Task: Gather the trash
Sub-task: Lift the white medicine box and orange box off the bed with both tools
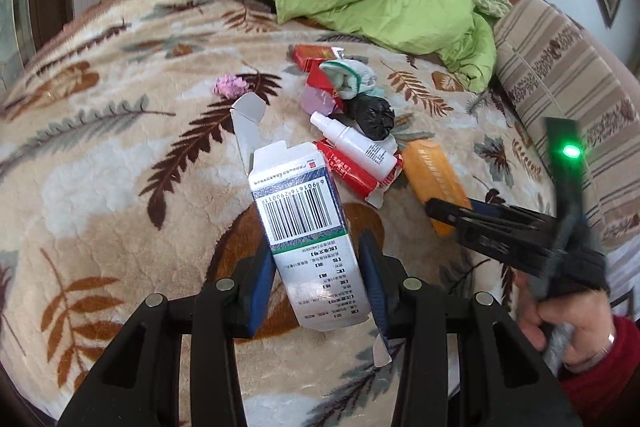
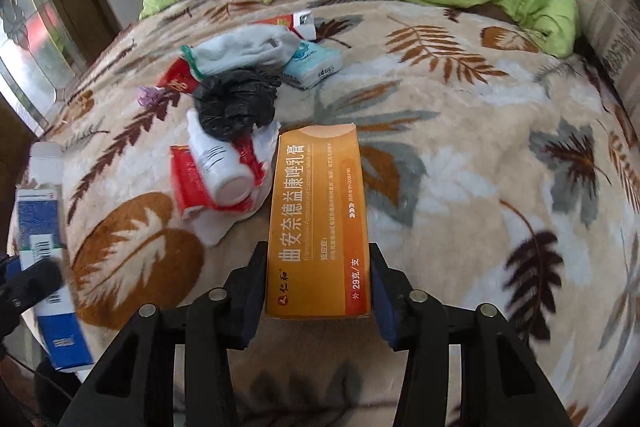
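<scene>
The left gripper (image 1: 316,291) is clamping the white-and-blue carton (image 1: 302,223) across its lower half, barcode up and top flap hanging open toward twelve o'clock, probably so it can be carried off as trash. From that carton, the rest of the litter is lying at one to two o'clock on the leaf-print blanket (image 1: 100,155): a white bottle (image 1: 354,143) across red wrappers, and a black bag (image 1: 372,117). Further right, the right gripper (image 2: 318,291) is closing on the near end of the orange box (image 2: 318,223), pads at both sides, the box pointing to twelve o'clock. Whether the box is already lifted is hard to tell; its underside is hidden.
</scene>
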